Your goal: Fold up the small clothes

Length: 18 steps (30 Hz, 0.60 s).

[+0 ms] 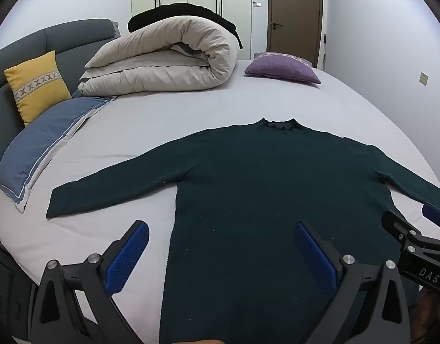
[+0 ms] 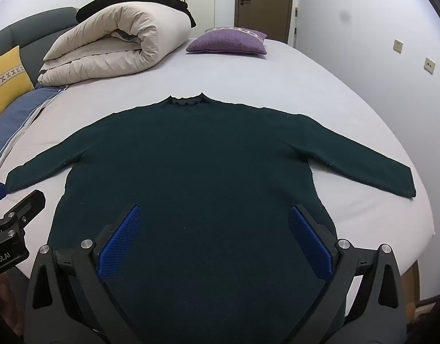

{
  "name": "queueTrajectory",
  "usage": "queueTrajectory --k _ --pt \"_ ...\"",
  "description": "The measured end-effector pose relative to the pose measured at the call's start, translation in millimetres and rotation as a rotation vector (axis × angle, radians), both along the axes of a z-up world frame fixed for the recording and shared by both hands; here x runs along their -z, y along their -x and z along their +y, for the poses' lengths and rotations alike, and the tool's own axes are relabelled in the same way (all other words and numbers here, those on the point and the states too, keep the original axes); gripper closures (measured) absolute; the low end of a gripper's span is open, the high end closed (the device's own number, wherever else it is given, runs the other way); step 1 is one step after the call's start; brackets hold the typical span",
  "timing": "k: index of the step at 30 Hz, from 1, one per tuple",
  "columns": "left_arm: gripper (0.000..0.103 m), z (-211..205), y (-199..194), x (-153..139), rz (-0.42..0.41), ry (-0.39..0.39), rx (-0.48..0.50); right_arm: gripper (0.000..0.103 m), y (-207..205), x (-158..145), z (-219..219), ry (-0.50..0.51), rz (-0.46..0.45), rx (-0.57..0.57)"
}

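Observation:
A dark green long-sleeved sweater (image 1: 277, 177) (image 2: 202, 154) lies flat on the bed, collar far, both sleeves spread out to the sides. My left gripper (image 1: 221, 228) hovers open above the sweater's lower left edge, one blue pad over the sheet and one over the body. My right gripper (image 2: 215, 210) hovers open over the lower middle of the body, nothing between its blue pads. The right gripper (image 1: 420, 229) shows at the right edge of the left wrist view, near the right sleeve's cuff. The left gripper (image 2: 7, 215) shows at the left edge of the right wrist view.
The bed's pale sheet (image 1: 151, 120) (image 2: 277, 71) surrounds the sweater. A rolled beige duvet (image 1: 168, 60) (image 2: 111, 40) lies at the far left, a purple cushion (image 1: 280, 67) (image 2: 228, 43) at the far side. A blue pillow (image 1: 45, 149) and yellow cushion (image 1: 36, 86) rest against the grey headboard at left.

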<state>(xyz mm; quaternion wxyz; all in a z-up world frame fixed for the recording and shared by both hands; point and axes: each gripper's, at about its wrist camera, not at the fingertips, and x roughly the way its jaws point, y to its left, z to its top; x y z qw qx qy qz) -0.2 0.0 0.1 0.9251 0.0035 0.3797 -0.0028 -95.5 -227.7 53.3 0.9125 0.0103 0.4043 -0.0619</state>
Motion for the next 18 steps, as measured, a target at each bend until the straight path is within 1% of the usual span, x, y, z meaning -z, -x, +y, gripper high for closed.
queueTrajectory --k 11,13,18 --pt "0.0 6.7 -6.3 0.8 -0.002 0.005 -0.001 0.0 -3.1 -1.5 0.6 0.011 -0.003 -0.002" --pt "0.0 8.8 1.2 -6.8 -0.01 -0.006 -0.007 0.0 1.7 0.8 -1.5 0.008 -0.005 -0.004" --pt "0.0 3.4 1.8 -2.5 -0.019 -0.012 -0.011 0.0 5.1 1.2 8.0 0.009 -0.007 -0.006"
